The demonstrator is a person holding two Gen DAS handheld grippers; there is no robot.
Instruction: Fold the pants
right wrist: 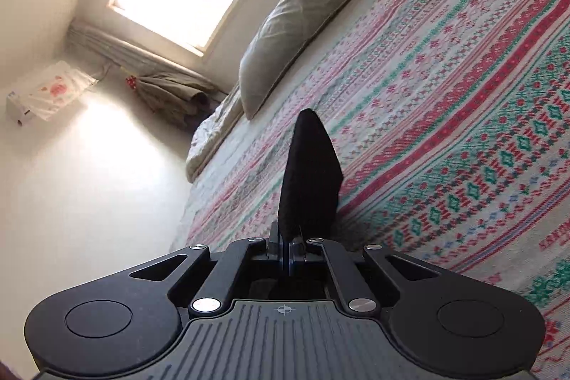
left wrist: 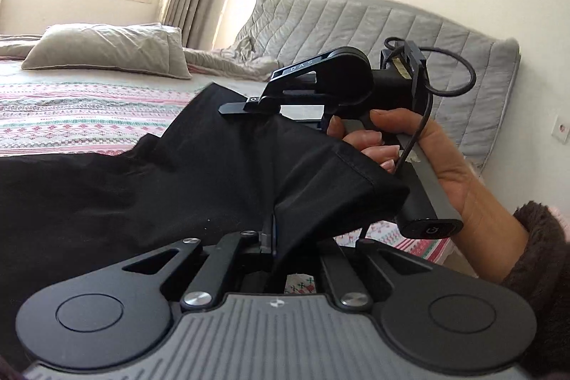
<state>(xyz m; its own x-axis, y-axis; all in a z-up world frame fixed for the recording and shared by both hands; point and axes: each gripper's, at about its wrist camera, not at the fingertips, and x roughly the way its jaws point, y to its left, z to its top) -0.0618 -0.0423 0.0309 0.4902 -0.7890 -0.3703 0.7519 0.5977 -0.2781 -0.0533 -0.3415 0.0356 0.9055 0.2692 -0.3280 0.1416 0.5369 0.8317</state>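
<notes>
Both tools, the left tool (left wrist: 272, 230) and right tool (right wrist: 286, 237), are clamped on the black fabric pants (left wrist: 142, 173), which should be kept taut and level while carried over the patterned bed cover (right wrist: 445, 95).

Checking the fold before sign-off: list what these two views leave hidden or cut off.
- Left wrist view: the left gripper is shut on the black pants; the draped cloth hides its fingertips.
- Left wrist view: the pants run off the left edge, so their full layout is cut off.
- Left wrist view: the pants cover the tips of the right gripper, held by a hand.
- Right wrist view: only a pinched flap of cloth shows; the rest lies behind the camera.
</notes>
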